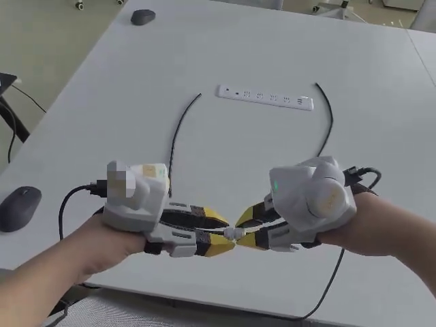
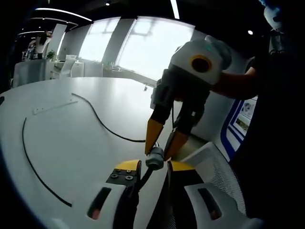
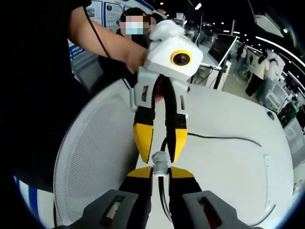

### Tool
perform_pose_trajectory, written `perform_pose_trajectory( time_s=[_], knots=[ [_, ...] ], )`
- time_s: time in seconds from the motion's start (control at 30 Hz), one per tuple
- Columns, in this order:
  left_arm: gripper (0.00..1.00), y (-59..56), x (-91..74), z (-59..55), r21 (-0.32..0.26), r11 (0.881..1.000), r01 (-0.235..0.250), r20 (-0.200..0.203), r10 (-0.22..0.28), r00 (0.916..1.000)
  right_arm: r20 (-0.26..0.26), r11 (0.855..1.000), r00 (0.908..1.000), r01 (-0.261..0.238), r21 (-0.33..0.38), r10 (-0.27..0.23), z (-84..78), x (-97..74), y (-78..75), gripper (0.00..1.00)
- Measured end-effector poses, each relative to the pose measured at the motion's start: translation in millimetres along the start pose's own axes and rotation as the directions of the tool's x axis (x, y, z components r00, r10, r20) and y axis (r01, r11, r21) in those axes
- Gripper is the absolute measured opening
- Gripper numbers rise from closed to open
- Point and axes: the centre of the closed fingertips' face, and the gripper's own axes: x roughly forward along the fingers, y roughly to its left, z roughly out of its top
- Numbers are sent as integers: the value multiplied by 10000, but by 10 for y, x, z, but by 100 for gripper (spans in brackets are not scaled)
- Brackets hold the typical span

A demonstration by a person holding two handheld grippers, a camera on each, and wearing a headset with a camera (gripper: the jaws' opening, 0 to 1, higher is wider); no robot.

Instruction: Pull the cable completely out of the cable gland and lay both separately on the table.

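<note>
At lower centre of the head view, over the counter's [image 1: 259,54] near edge, the white cable gland [image 1: 238,233] hung in the air. The right gripper's [image 1: 248,229] tongs pinched it, and the pale cable [image 1: 262,229] trailed back between them. The left gripper's [image 1: 226,236] tongs sat narrowed at its other end, but whether they gripped could not be told.

The head view is evenly bright, the pale table [image 1: 272,54] softly lit with only faint shadows and slight blur. In the left gripper view big windows [image 2: 143,47] blow out white, leaving the foreground dark. Both gripper views bend strongly toward their edges; ceiling strip lights [image 3: 281,45] glare in the right one
</note>
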Motion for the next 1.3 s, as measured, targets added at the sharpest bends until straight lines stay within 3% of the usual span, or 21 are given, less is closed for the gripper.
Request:
perform_pose_trajectory(
  time_s=[0.2,0.63,0.73,1.0,1.17,1.3],
  knots=[
    [16,-22,-11,16,66,10000,60,151,-61,9999,72,10000,10000,37,37,-37,-12,1,31,6],
    [16,-107,34,24,653,9976,238,106,-246,9996,387,9997,9989,253,32,-254,-50,-29,85,7],
    [15,-106,31,36,820,9962,283,93,-292,9995,651,9994,9973,332,52,-335,-51,-41,72,7],
    [15,-89,-18,140,585,9979,290,416,-314,9986,1245,9977,9909,446,513,-507,34,-123,7,7],
    [16,-120,-44,209,960,9945,416,871,-500,9949,1575,9963,9864,351,779,-471,89,-200,-4,6],
    [16,-126,-46,233,1081,9933,401,1001,-510,9937,1644,9958,9854,311,860,-450,104,-205,-9,6]
  ],
)
